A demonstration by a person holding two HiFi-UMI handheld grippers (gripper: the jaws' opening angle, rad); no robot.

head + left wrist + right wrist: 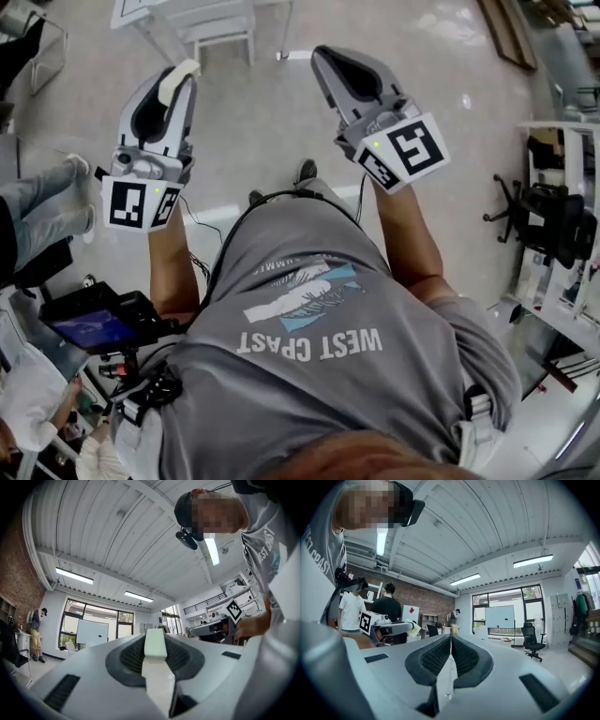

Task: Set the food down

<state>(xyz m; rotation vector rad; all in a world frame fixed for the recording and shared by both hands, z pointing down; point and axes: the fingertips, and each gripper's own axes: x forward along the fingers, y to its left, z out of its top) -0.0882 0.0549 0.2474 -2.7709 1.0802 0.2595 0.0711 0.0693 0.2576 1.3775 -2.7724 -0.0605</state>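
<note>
In the head view my left gripper (pixel 178 77) is held out over the floor with a pale cream piece of food (pixel 176 82) pinched at its tip. The left gripper view shows that pale block (pixel 155 643) sitting between the dark pads (pixel 132 654), jaws shut on it. My right gripper (pixel 324 56) is held out beside it, jaws shut with nothing between them; its pads (pixel 465 656) meet along a thin line. In the right gripper view the left gripper (pixel 389 629) carries the yellowish food (pixel 411 626) at its tip.
Pale glossy floor lies below both grippers. A white table's legs (pixel 220 28) stand ahead, a black office chair (pixel 553 220) and shelving at the right, a seated person's legs (pixel 42 202) at the left. A small screen (pixel 94 323) hangs at my waist. Several people (pixel 386 604) stand farther off.
</note>
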